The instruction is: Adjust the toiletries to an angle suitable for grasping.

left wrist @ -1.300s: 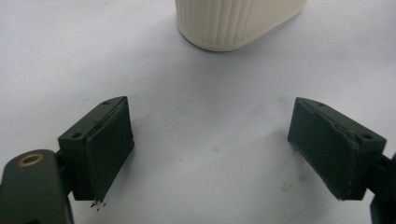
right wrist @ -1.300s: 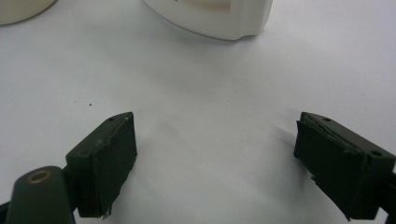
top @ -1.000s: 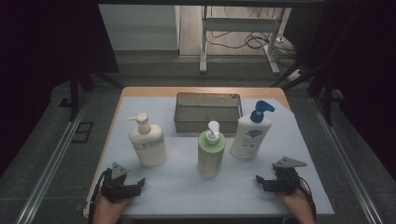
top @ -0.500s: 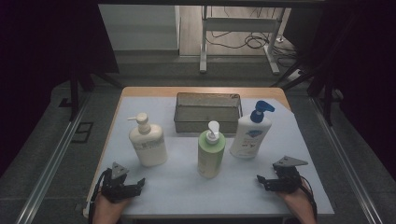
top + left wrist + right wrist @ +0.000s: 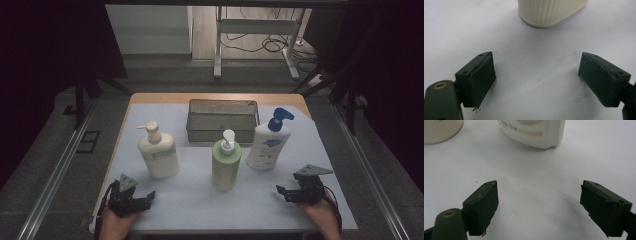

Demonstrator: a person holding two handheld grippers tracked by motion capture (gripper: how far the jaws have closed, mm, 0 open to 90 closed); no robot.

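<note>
Work has yet to begin: three pump bottles, cream (image 5: 158, 155), green (image 5: 226, 165) and white with a blue pump (image 5: 268, 142), stand on the desk (image 5: 200, 202) before an empty wire basket (image 5: 222, 120), while the left gripper (image 5: 142, 199) and right gripper (image 5: 286, 192) rest near the front edge, fingers wide apart, holding nothing

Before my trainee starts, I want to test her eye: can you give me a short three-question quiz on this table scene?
1. How many pump bottles stand on the table?
2. True or false: the dark wire-mesh basket holds a bottle.
3. Which bottle stands nearest the right gripper: A cream, B green, C white with blue pump?

Key: 1. Three: cream pump bottle, green pump bottle, white bottle with blue pump. 2. False. 3. C.
</note>
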